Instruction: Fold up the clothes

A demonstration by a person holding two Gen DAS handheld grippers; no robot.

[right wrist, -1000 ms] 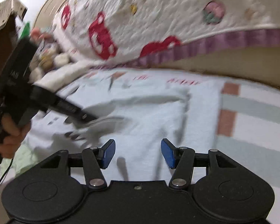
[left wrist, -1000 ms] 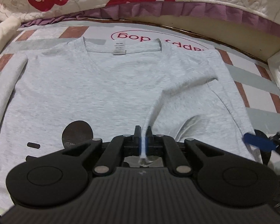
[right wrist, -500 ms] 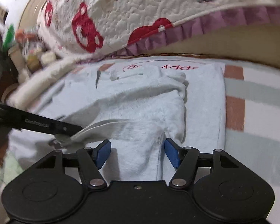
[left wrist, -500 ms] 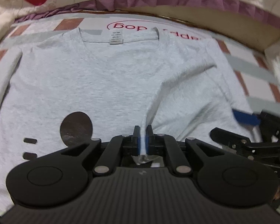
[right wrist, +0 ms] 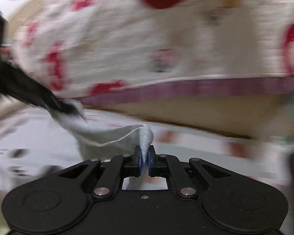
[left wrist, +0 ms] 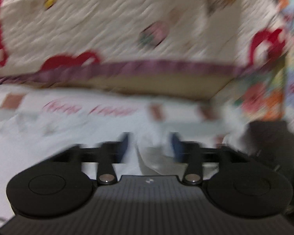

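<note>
Both views motion-blurred. Left claw (left wrist: pixel 150 146) spread wide; pale grey shirt (left wrist: pixel 154 154) bunched between the blue pads, grip on it not determinable from this view; in the right wrist view the same claw (right wrist: pixel 68 107) at far left with shirt fabric at its tip. Right claw (right wrist: pixel 145 161) pinched narrow on a raised fold of the shirt (right wrist: pixel 145 139); hem sagging between the two claws; remainder lying on the striped mat (right wrist: pixel 186 143). Quilt (right wrist: pixel 147 49) with red motifs and purple trim behind.

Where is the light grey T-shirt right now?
In the right wrist view, the light grey cotton T-shirt hangs lifted at centre, one edge pinched in the right gripper, above the striped mat.
</note>
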